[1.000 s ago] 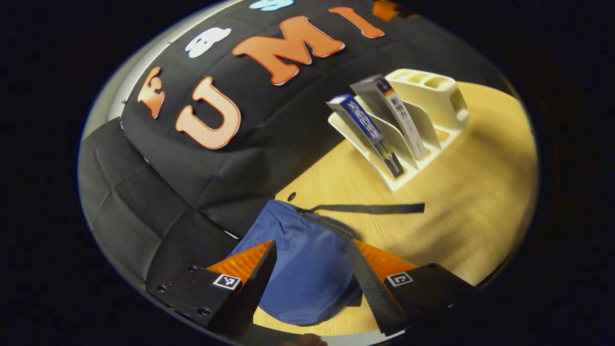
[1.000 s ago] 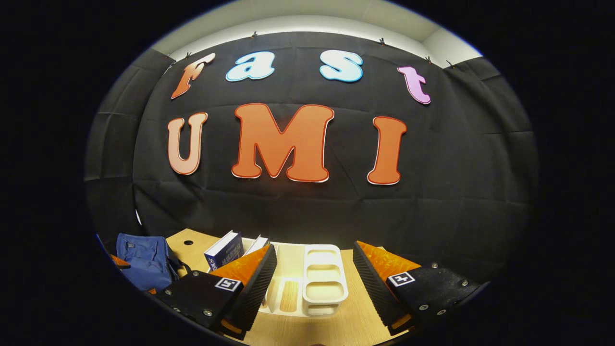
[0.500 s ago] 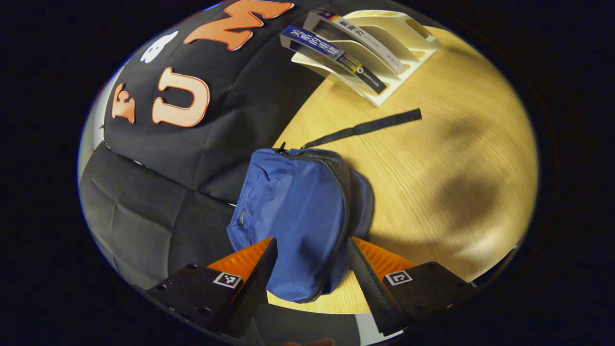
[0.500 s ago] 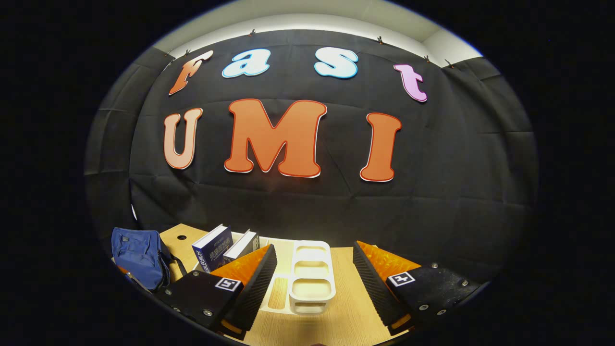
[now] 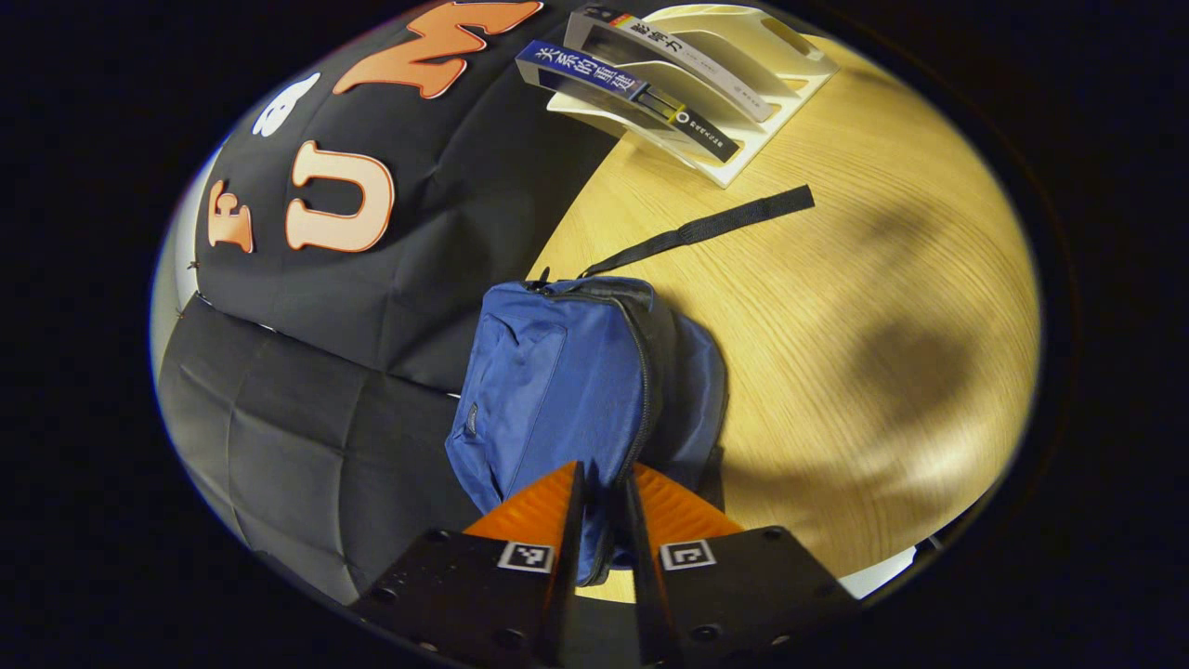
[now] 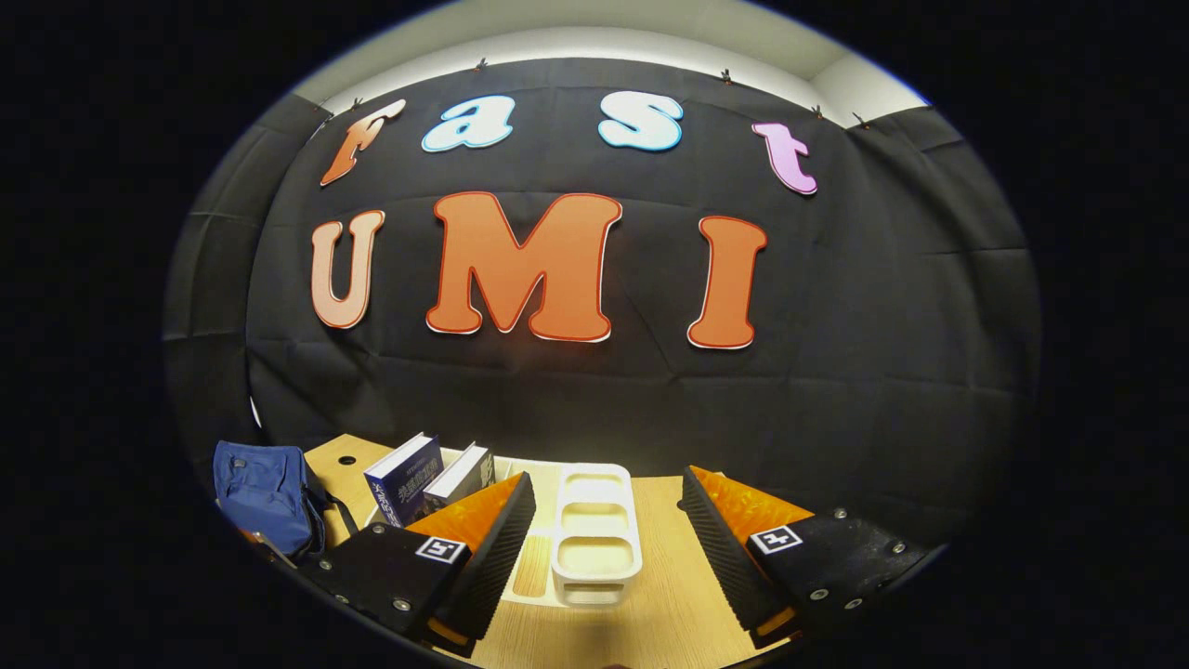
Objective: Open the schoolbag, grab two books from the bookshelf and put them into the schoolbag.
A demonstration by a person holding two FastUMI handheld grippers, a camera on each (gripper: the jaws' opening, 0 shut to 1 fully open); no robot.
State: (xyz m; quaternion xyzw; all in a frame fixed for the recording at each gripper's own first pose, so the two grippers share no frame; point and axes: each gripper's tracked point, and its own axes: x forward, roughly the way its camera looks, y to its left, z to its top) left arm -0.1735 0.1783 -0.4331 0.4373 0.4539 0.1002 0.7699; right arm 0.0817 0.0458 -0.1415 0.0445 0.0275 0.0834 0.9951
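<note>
Since half a second ago the left tongs (image 5: 604, 520) are closing down from wide apart and are now pinching the lower edge of the blue schoolbag (image 5: 567, 390), right at its zipper line. That schoolbag is lying at the counter's (image 5: 864, 279) edge against the booth cloth, its black strap (image 5: 706, 228) trailing toward the white bookshelf (image 5: 743, 158), where two books (image 5: 632, 93) are leaning in the slots. Bare counter is stretching wide beside the bag. In the right gripper view, the right tongs (image 6: 608, 539) are hanging spread open above the bookshelf (image 6: 594, 539), gripping nothing
</note>
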